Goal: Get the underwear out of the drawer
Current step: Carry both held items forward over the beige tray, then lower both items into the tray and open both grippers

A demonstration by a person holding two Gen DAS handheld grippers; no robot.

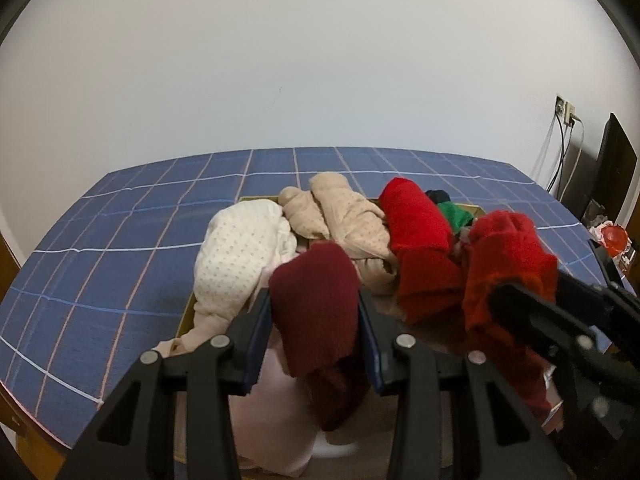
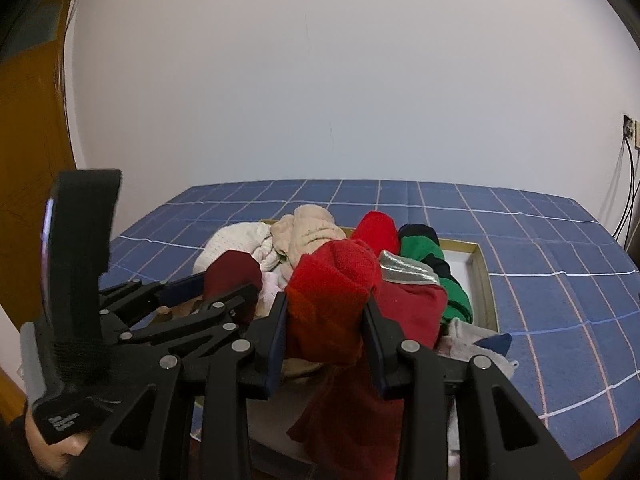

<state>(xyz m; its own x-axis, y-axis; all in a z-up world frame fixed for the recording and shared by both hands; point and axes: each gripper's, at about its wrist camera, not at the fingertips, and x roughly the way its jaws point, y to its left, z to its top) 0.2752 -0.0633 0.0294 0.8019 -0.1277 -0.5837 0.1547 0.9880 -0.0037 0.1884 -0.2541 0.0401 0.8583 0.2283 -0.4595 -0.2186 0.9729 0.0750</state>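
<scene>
Two claws, both angled down over the blue checked tablecloth. Left wrist view: my left claw is clamped on a dark maroon knit garment, lifted above the shallow gold-rimmed drawer tray; its lower end drops behind my fingers. Right wrist view: my right claw pinches a bright red fleecy garment between both pads, over the tray's near half. Tray floor mostly buried under cream, beige and green clothing.
</scene>
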